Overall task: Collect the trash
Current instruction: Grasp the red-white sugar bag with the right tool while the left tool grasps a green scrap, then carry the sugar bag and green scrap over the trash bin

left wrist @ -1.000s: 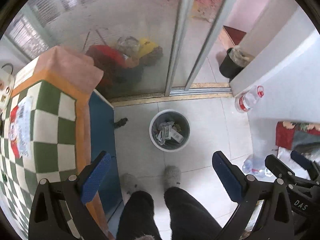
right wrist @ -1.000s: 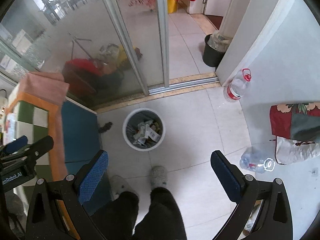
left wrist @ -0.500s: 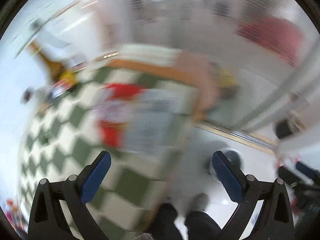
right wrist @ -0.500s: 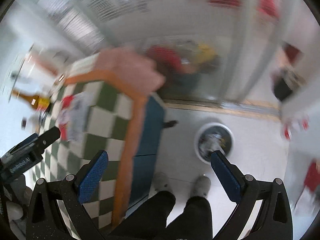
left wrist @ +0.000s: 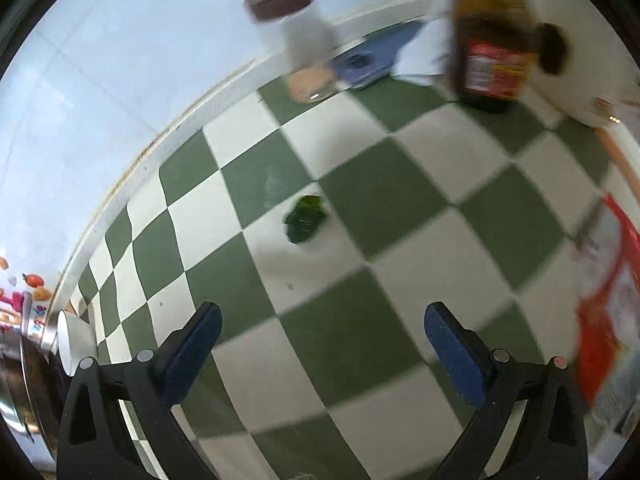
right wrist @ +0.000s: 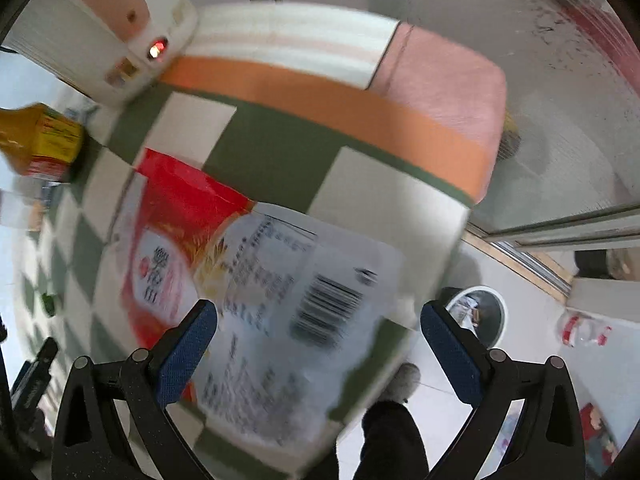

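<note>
A small crumpled green wrapper (left wrist: 305, 219) lies on the green-and-white checked tablecloth (left wrist: 400, 184), ahead of my open, empty left gripper (left wrist: 322, 344). A red-and-white printed plastic bag (right wrist: 256, 280) lies flat on the table near its front corner, right under my open, empty right gripper (right wrist: 318, 340); it also shows at the right edge of the left wrist view (left wrist: 608, 304). A grey trash bin (right wrist: 480, 314) with litter in it stands on the floor to the right of the table. The green wrapper also shows far left in the right wrist view (right wrist: 50, 304).
A brown sauce bottle (left wrist: 492, 40), a clear jar with a dark lid (left wrist: 296, 36) and a blue cloth (left wrist: 376, 60) stand at the table's far edge by the wall. A white appliance (right wrist: 104, 36) and a pink cloth (right wrist: 444, 88) sit at the table's end. My legs (right wrist: 392, 432) stand beside it.
Both grippers have swung from over the floor and bin up to the table top. The left now faces the green wrapper, the right the red-and-white bag. Both stay open.
</note>
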